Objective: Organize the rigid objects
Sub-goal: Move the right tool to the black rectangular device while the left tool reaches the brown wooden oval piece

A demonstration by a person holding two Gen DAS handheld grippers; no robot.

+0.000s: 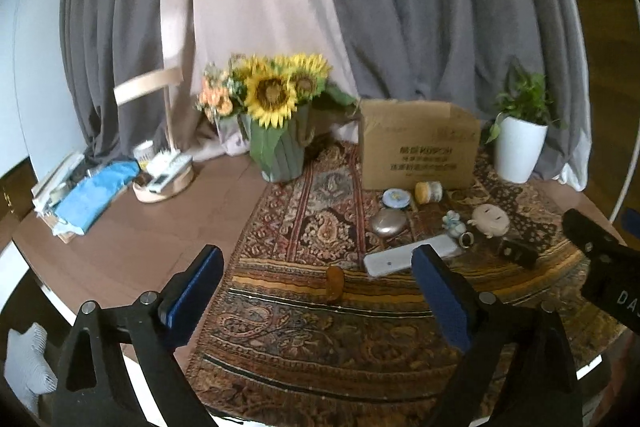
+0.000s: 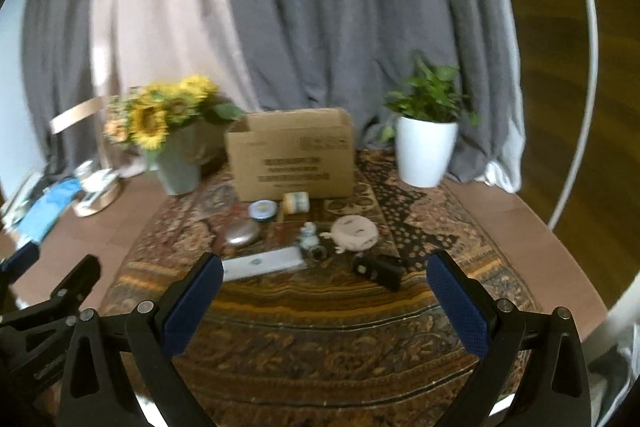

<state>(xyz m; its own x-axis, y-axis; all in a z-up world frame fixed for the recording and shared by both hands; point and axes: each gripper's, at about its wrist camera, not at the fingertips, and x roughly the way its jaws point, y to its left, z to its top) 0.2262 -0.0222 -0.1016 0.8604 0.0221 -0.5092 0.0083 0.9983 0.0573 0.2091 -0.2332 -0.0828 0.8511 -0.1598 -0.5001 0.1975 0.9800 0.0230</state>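
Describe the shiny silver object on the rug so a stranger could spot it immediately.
Find the cardboard box standing at the back of the patterned rug. In front of its left end lies a round blue-lidded tin, and just nearer and left of that sits the silver object: a smooth, rounded, pebble-like metal piece, the only plain shiny thing there.

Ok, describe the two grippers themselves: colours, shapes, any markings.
Both look alike. The left gripper has two flat fingers with dark blue textured pads mounted on black plastic arms, triangular with cut-outs and joined by silver round pivot pins. The right gripper is the same build. On its black body, seen from the left wrist view, white letters beginning "DA" show. No cables, sleeves or hands are visible.
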